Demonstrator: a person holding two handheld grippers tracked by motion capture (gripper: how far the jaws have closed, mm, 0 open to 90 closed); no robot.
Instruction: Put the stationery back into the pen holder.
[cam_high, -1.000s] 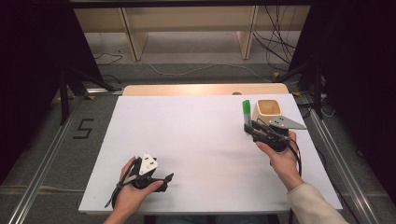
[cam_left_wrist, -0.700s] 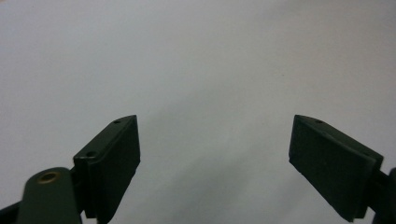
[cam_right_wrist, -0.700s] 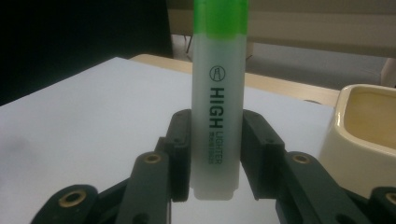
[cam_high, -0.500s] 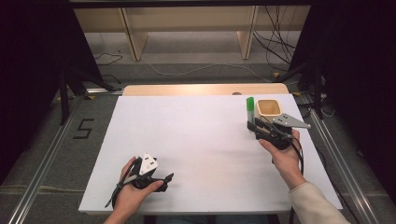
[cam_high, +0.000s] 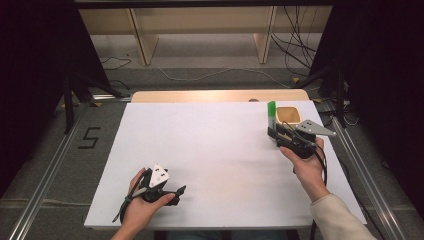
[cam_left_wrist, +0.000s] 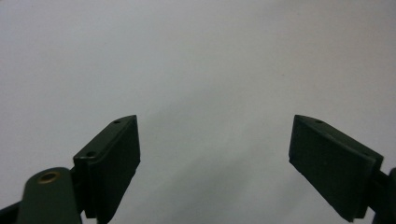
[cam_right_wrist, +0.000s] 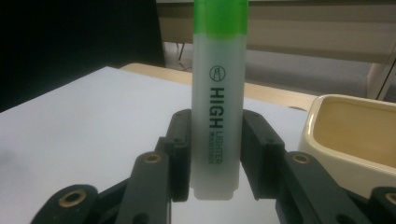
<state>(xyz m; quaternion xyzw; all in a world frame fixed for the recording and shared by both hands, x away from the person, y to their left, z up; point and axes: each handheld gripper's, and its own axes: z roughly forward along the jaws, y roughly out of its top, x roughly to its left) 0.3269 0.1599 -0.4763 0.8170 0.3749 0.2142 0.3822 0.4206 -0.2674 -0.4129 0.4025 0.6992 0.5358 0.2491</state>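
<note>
The right tongs (cam_right_wrist: 215, 154) are clamped on a green highlighter (cam_right_wrist: 218, 102), one black pad pressed against each flat side of its pale barrel. The marker stands upright in that grip, green cap at the top and blunt end pointing down, so its long axis runs straight up and down above the white surface (cam_high: 210, 150).

What matters for the coming move is the cream holder cup (cam_high: 288, 117). From the high view it sits at the far right of the surface, just beyond and slightly to the right of the highlighter (cam_high: 271, 111), near enough that the two look almost touching. In the right gripper view its open mouth (cam_right_wrist: 359, 126) lies to the right of the barrel and lower than the cap. I'd judge the marker needs only a short carry sideways over the rim, kept upright, before going down into the cup.

The left tongs (cam_left_wrist: 215, 158) rest well apart from all this, near the front left of the surface, with their jaws spread wide over bare white and nothing between them. The right hand (cam_high: 306, 165) is plainly the nearer one.
</note>
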